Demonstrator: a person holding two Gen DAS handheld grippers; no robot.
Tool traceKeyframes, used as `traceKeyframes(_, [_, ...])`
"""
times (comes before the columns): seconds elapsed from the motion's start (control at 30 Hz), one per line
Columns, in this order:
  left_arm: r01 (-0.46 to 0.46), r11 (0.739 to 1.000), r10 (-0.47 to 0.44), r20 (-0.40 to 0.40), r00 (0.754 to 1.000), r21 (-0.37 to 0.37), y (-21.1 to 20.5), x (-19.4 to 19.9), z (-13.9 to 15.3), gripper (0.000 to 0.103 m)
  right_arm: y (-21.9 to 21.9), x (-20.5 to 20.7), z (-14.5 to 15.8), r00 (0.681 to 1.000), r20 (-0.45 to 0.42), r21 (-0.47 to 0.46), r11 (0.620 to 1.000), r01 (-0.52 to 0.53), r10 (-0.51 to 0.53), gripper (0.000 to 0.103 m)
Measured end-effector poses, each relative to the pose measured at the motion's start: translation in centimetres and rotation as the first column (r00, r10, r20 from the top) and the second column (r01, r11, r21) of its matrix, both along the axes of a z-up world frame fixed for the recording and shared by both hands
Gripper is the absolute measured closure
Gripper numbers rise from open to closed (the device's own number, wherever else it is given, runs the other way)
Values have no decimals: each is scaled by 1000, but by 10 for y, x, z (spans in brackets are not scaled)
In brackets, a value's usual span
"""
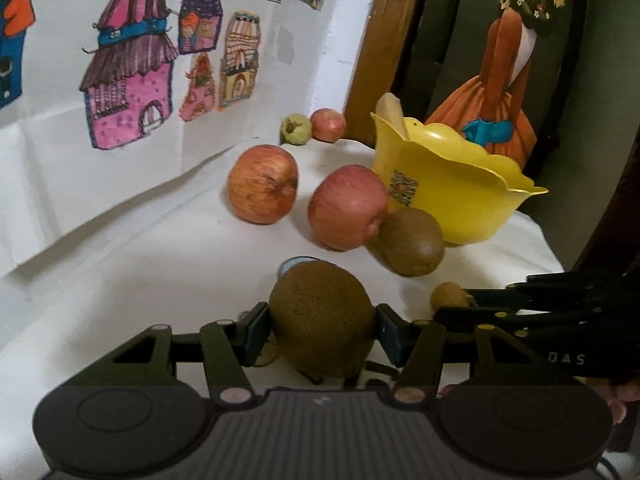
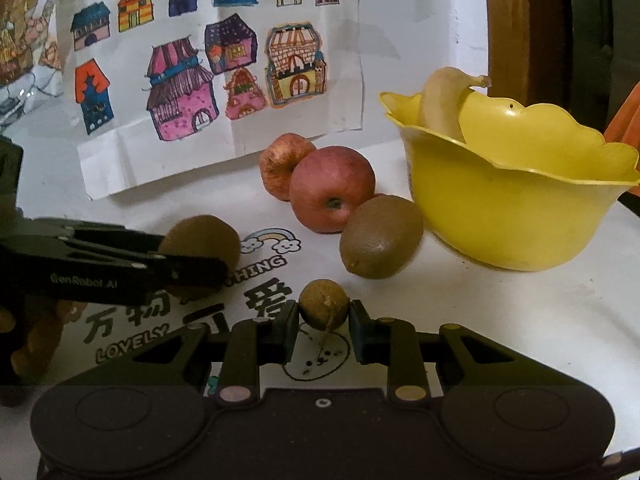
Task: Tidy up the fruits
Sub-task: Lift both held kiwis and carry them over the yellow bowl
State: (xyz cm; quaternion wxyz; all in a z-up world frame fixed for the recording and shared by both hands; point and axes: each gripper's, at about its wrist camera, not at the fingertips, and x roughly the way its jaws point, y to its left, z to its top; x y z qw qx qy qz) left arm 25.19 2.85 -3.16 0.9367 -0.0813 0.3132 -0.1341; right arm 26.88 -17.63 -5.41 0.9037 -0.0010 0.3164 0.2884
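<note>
Left gripper [image 1: 322, 330] is clenched on a brown kiwi [image 1: 322, 320], its two pads pressing the fruit's sides low over the white table [image 1: 160, 272]. Right gripper [image 2: 323, 312] has its fingers set either side of a small round brown fruit [image 2: 323, 304] with a thin stem; the pads look to touch it, though a slight gap on the right makes a firm grasp hard to confirm. That small fruit rests on the table's printed cloth, near the held kiwi.

A second kiwi [image 2: 382, 236] lies ahead on the table, touching a red apple [image 2: 332, 188] and just beside the yellow bowl [image 2: 520, 216]. Another apple [image 2: 282, 164] sits behind the first, touching it. A banana [image 2: 440, 100] leans inside the bowl, its tip above the scalloped rim. In the left wrist view, a green fruit [image 1: 296, 129] and a further apple [image 1: 328, 125] sit together at the far back of the table, beside the paper with drawn houses [image 2: 216, 80].
</note>
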Motion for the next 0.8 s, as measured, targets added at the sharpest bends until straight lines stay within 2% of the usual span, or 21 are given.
traceKeyframes(0.33, [7, 999, -5, 41, 999, -35, -10, -2, 10, 42, -13, -8, 11, 999, 41, 54, 998, 11, -13, 74])
traceKeyframes(0.47, [-3, 1000, 5, 75, 997, -23, -18, 0, 24, 42, -24, -10, 23, 996, 79, 85, 996, 34, -41, 74])
traceKeyframes(0.6, [-6, 999, 11, 110, 994, -47, -23, 5, 42, 42, -38, -10, 39, 990, 120, 119, 991, 55, -70, 74])
traceKeyframes(0.8, [-5, 999, 13, 167, 986, -46, -30, 9, 75, 42, -58, -6, 63, 977, 175, 142, 985, 96, -120, 74])
